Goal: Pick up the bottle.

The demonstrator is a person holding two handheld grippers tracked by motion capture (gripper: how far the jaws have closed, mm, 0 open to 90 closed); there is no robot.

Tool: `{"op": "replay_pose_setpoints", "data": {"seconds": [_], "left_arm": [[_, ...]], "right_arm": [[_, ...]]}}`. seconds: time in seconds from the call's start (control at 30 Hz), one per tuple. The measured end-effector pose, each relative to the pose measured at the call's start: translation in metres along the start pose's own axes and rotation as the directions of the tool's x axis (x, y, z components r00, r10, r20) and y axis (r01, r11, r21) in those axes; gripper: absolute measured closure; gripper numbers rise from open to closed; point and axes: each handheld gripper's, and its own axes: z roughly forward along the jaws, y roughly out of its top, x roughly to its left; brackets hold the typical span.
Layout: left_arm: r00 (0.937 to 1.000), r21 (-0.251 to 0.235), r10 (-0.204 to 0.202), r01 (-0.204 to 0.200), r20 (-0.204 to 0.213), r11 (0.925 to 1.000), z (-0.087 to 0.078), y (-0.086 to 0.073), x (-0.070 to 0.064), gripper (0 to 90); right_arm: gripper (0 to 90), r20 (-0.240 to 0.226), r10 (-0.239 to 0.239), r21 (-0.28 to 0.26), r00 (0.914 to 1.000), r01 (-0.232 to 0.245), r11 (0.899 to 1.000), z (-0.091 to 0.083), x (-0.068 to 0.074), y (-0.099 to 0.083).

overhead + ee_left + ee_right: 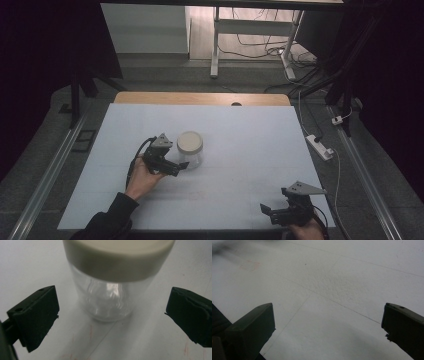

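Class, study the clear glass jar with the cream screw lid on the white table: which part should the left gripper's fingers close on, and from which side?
Probably the clear glass jar by its round wall below the cream screw lid, approached level from the person's side. It stands upright, and the left gripper already faces it, open, with fingers spread wider than the body. The lid overhangs, which should stop slipping upward.

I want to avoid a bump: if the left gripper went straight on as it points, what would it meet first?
Probably the clear jar: it stands right ahead of the open left gripper, centred between the jaws.
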Motion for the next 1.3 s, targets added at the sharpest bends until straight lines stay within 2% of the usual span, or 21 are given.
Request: {"op": "replay_pose_setpoints", "data": {"seconds": [0.23,0.53,0.73,0.87,1.2,1.3], "left_arm": [[0.9991,0.000,0.022,-0.022,0.038,0.9998,0.019,0.011,0.003,0.0],[0.9988,-0.003,0.040,-0.040,0.027,0.9992,0.039,0.019,0.006,0.0],[0.9992,0.004,0.031,-0.031,0.024,0.9995,0.041,0.020,0.007,1.7],[0.9983,-0.006,0.056,-0.056,0.014,0.9984,0.039,0.020,0.004,6.5],[0.9977,-0.023,0.067,-0.067,0.009,0.9975,0.039,0.017,0.004,7.0],[0.9980,-0.012,0.063,-0.063,0.003,0.9980,0.039,0.019,0.003,7.0]], "right_arm": [[0.0,-0.002,0.000,0.001,1.0000,0.000,1.000,0.000,0.000,0.000],[0.0,-0.005,0.000,0.001,1.0000,0.000,1.000,0.000,0.000,0.000],[0.0,-0.006,-0.004,0.003,1.0000,0.004,1.000,0.000,0.000,0.000],[0.0,-0.006,-0.006,0.005,1.0000,0.006,1.000,0.000,0.000,0.000],[0.0,-0.006,-0.004,0.004,1.0000,0.004,1.000,0.000,0.000,0.000],[0.0,-0.005,-0.008,0.005,1.0000,0.008,1.000,0.000,0.000,0.000]]}}
